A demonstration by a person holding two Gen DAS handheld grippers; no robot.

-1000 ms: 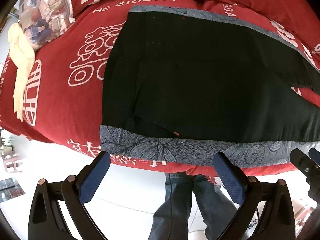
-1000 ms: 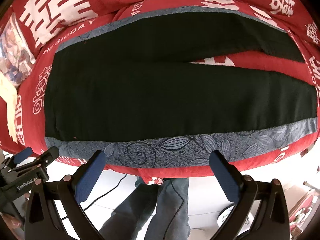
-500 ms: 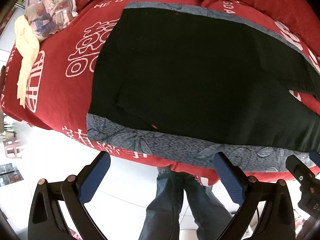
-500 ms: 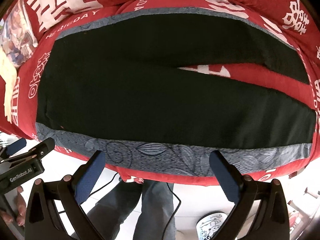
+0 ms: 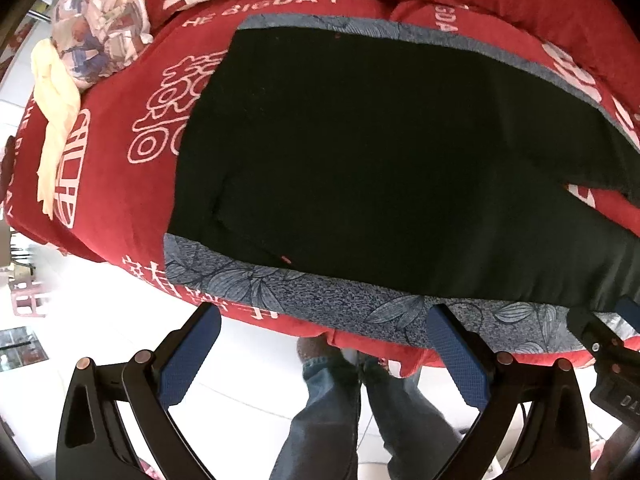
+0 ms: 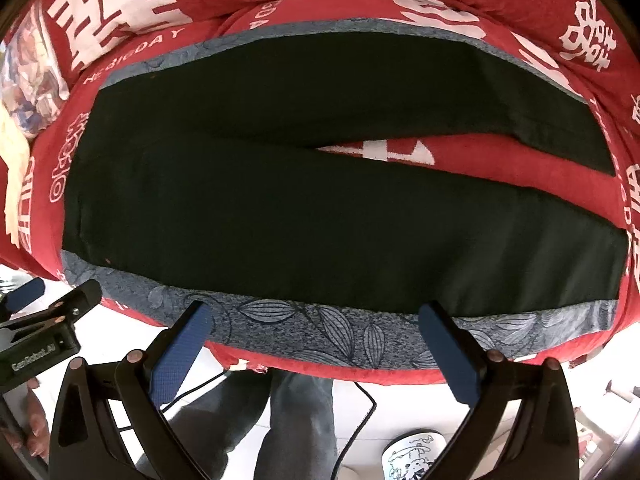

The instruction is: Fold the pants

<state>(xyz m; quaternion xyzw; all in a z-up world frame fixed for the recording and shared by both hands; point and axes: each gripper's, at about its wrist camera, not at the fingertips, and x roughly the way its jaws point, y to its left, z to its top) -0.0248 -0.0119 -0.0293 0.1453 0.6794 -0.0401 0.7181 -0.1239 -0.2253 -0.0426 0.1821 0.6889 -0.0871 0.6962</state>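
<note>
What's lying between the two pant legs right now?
Only bare red blanket with white print shows in the gap between the two legs of the black pants; nothing else lies there. The right wrist view shows it best.

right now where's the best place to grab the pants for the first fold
Probably the near leg's outer edge: left tool by the waist corner, right tool farther along the pants. Come from the bed's near side; that edge lies flat, nearest both open tools.
</note>
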